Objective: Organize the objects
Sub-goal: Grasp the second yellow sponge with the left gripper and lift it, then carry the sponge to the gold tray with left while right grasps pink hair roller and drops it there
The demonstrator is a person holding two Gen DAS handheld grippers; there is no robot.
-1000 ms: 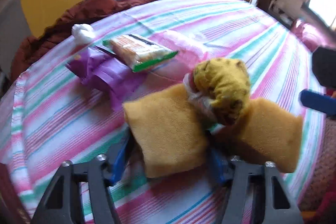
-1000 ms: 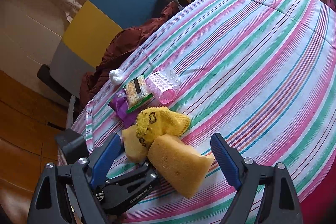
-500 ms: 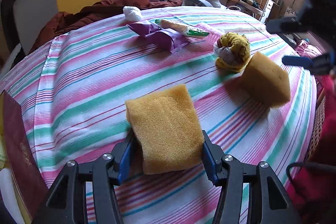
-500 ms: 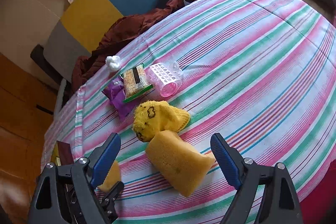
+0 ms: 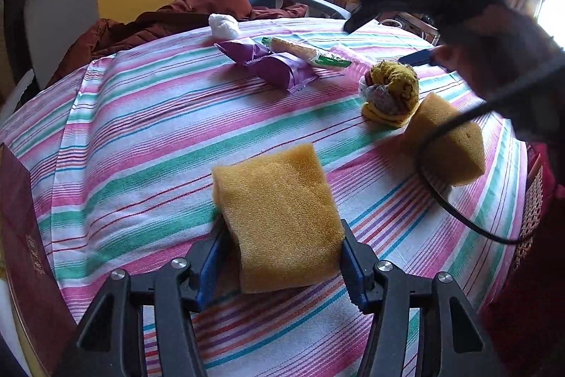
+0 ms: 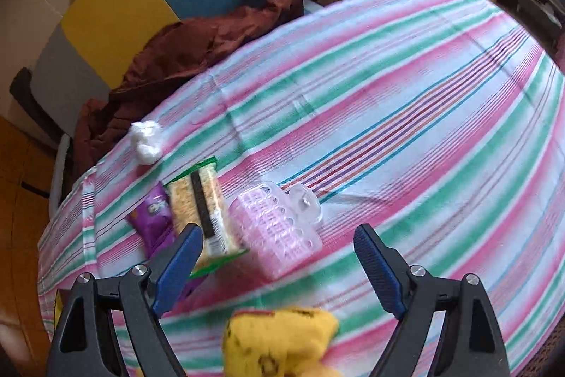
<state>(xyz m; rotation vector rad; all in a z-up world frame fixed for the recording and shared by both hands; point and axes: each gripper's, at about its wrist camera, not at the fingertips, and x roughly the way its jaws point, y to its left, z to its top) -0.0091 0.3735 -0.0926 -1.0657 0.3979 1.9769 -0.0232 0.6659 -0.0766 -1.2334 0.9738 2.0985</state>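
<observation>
The left gripper (image 5: 279,257) is clamping a yellow sponge (image 5: 279,218) between its blue pads, squeezing the sides of the block near its lower end, so that most of the sponge is standing forward of the fingers and tilting over the striped tablecloth (image 5: 141,136). It is hard to tell from this view whether the sponge's underside is resting on the cloth or hanging just above it. The sponge is sitting near the front of the table, well apart from the other things, which suggests it is being carried off to a place of its own. A second sponge (image 5: 448,143) is lying to the right, touching a rolled yellow sock (image 5: 392,90); these soft items are looking like one group. Farther back a purple snack packet (image 5: 272,66) and a green-edged cracker packet (image 5: 303,52) are lying side by side, with a white wad (image 5: 222,25) beyond them near the table's far edge. The right gripper (image 6: 279,257) is hanging with its jaws spread wide and nothing between them, hovering above the sock (image 6: 279,341) and pointing down toward a pink plastic box (image 6: 275,232) just beside the cracker packet (image 6: 201,207). That box is probably its next target, though motion blur is making this uncertain.
</observation>
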